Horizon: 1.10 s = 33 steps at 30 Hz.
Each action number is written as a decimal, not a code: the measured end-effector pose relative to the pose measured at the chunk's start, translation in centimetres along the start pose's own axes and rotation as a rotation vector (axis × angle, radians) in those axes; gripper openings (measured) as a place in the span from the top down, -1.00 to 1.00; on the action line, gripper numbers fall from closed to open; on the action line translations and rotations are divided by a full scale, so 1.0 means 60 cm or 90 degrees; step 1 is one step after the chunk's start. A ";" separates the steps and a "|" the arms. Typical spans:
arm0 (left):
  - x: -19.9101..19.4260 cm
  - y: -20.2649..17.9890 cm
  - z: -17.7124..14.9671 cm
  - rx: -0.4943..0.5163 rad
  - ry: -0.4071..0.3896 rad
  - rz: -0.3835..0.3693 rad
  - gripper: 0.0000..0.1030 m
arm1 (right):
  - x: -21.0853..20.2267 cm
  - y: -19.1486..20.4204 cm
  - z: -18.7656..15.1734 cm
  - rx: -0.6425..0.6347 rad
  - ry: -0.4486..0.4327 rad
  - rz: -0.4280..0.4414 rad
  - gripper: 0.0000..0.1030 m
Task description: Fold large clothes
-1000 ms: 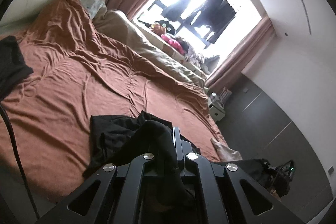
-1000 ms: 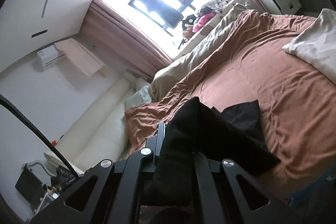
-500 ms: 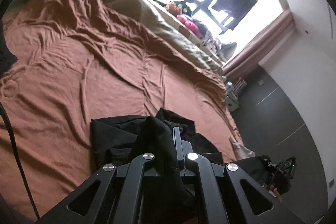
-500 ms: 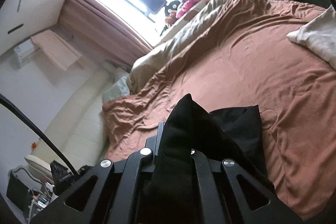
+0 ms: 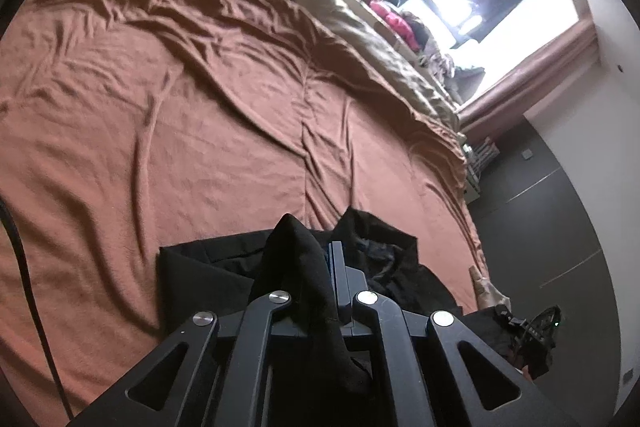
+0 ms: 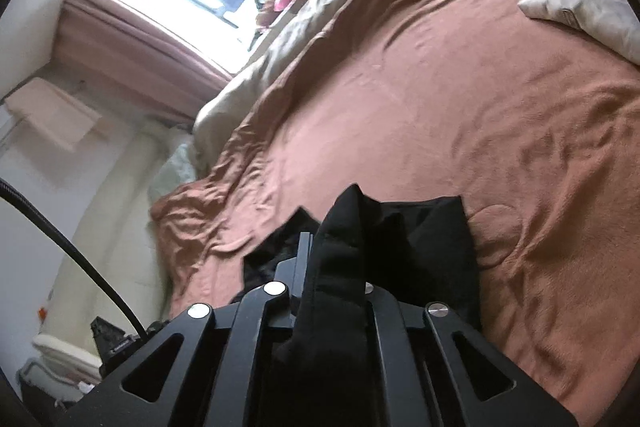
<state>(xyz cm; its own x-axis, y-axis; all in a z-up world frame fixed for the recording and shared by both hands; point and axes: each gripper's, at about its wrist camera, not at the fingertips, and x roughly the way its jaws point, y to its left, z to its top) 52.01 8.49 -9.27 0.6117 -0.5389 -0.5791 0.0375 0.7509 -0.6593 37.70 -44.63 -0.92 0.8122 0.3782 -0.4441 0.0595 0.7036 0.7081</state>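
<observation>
Both my claws have a bunch of the black garment point(image 5: 208, 279) pinched up, left gripper point(image 5: 320, 267) and right gripper point(image 6: 332, 247), jaws just starting to ease open with cloth between them. Rest of it lies on the rust-brown bedspread point(image 5: 180, 131), near edge.

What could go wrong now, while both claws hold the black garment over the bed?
1. Both claws' jaws are opening with black garment fabric between them; in the left claw and the right claw the held edges may slip unevenly, leaving a crooked fold.
2. The layers already lying on the brown bedspread look bunched, so creases may stay under the fold.
3. The garment lies near the bed's edge and could slide off.
</observation>
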 end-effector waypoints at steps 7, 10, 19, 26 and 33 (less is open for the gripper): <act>0.004 0.012 -0.001 -0.034 -0.015 -0.014 -0.60 | -0.005 0.011 0.002 0.026 -0.016 0.026 -0.87; -0.017 0.004 0.003 -0.023 -0.027 -0.004 -0.60 | -0.011 0.020 0.002 0.022 -0.012 0.019 -0.87; -0.034 0.004 -0.008 0.035 -0.006 0.082 -0.60 | -0.034 0.021 0.001 -0.026 0.014 -0.037 -0.87; 0.013 0.048 -0.050 0.037 0.056 0.149 -0.50 | -0.022 0.034 -0.001 -0.068 0.055 -0.132 -0.82; 0.044 0.076 -0.107 0.054 0.105 0.189 0.26 | 0.014 0.047 -0.020 -0.108 0.118 -0.166 0.35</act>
<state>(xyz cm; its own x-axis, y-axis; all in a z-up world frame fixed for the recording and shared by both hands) 48.75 8.03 -16.87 0.4698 -0.3419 -0.8139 -0.0533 0.9093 -0.4127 37.88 -41.60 0.03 0.6627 0.2648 -0.7005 0.1404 0.8749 0.4635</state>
